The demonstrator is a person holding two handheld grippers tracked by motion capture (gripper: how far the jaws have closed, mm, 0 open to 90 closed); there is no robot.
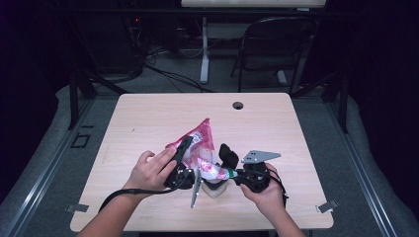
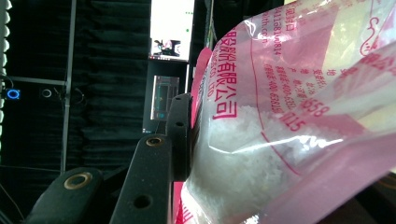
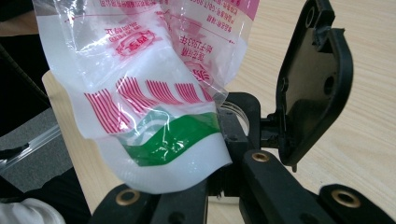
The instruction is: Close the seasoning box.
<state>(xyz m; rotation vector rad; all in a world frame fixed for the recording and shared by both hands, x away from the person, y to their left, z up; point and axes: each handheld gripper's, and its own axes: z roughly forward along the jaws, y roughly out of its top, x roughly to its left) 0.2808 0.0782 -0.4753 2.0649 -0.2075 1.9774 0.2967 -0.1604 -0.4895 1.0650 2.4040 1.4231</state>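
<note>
Pink bag between both grippers' jaws

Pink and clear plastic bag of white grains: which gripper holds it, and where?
The pink and clear plastic bag of white grains is pinched by the left gripper at its side and by the right gripper at its green-printed lower end.

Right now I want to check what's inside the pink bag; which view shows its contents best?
The left gripper view: white grains show through the pink bag. The right gripper view shows the bag's printed end, the high view its whole outline.
</note>
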